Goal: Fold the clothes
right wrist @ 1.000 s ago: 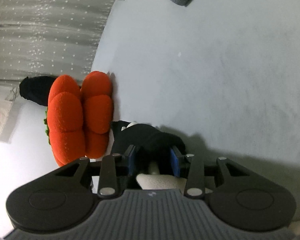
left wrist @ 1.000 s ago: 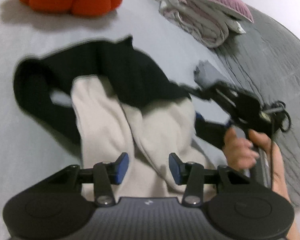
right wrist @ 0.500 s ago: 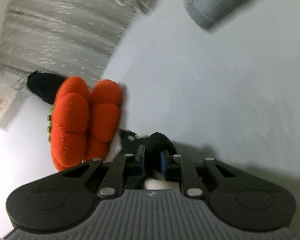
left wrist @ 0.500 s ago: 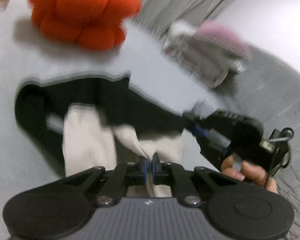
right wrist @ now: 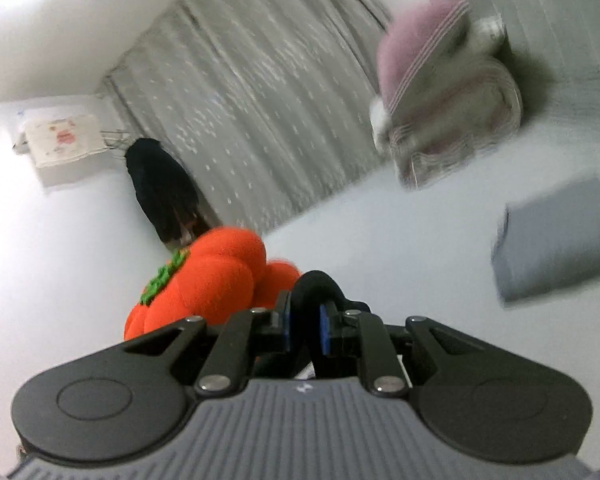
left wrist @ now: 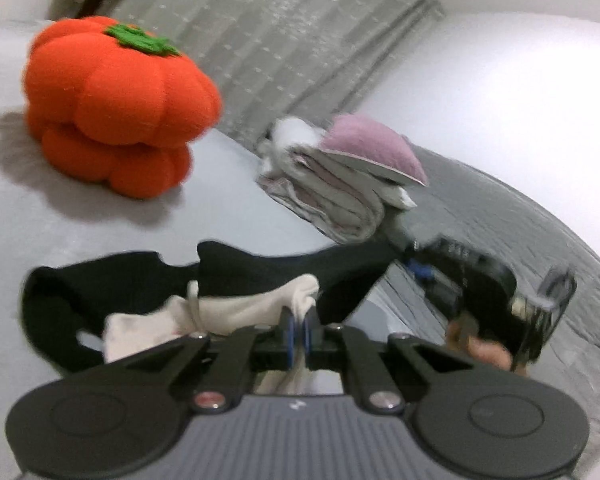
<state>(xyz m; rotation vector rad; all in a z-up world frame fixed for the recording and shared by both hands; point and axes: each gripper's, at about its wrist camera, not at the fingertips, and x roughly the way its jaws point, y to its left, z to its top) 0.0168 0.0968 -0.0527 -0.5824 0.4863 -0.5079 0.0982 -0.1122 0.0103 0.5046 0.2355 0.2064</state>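
On pale bed (left wrist: 236,216), orange plush pumpkin (left wrist: 116,108), grey curtain (left wrist: 276,40)

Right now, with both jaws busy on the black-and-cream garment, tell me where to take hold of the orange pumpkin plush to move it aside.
Pinch the orange pumpkin plush across one bulging top lobe beside the green stem patch, coming from above. It sits upright on the bed, and its rounded whole looks too wide for the jaws, while the soft ridges between the seams give something to squeeze.

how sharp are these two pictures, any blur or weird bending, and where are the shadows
Left wrist view: mild motion blur, worst on the right gripper; the plush pumpkin casts a soft shadow on the bed. Right wrist view: tilted, folded laundry and grey cloth smeared. Fisheye bends both.
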